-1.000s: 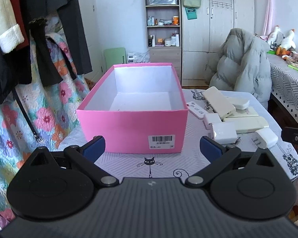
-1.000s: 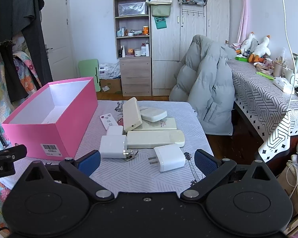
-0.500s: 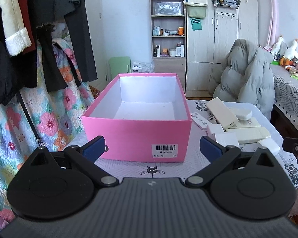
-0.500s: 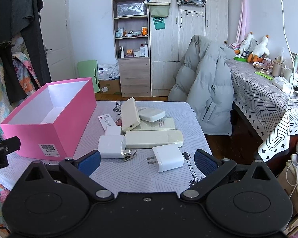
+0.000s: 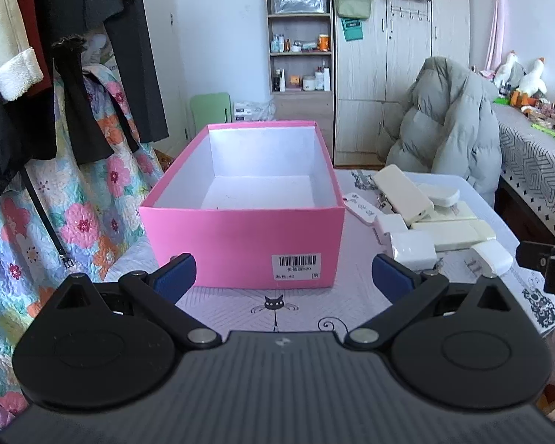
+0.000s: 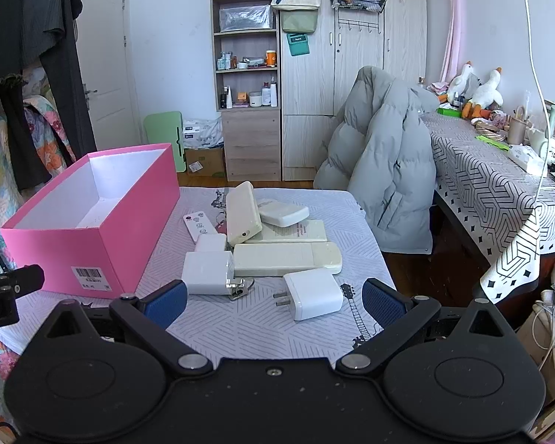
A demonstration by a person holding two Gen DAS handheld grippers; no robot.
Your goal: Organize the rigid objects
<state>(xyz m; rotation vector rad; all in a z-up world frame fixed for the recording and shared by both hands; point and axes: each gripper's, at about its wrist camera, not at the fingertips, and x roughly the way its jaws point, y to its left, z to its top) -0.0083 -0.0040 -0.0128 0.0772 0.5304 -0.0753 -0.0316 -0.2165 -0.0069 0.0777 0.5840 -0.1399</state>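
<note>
- The left gripper [image 5: 283,277] is being held with fingers spread wide, nothing between them, facing the pink box [image 5: 240,236].
- The right gripper [image 6: 273,301] is being held fully parted and empty, just short of the white charger [image 6: 314,294].
- The cream power banks [image 6: 286,259] are lying clustered on the table [image 6: 262,329], right of the box.

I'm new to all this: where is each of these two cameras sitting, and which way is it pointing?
Left wrist view: rides on the left gripper, looking forward along its open blue-padded fingers, straight at the short end of the pink box; the other gripper's black edge peeks in at right.
Right wrist view: rides on the right gripper, open, aimed at the white charger and the pile of cream devices; the other gripper's edge shows at left.
Shared: box, devices, grey jacket, shelf.
</note>
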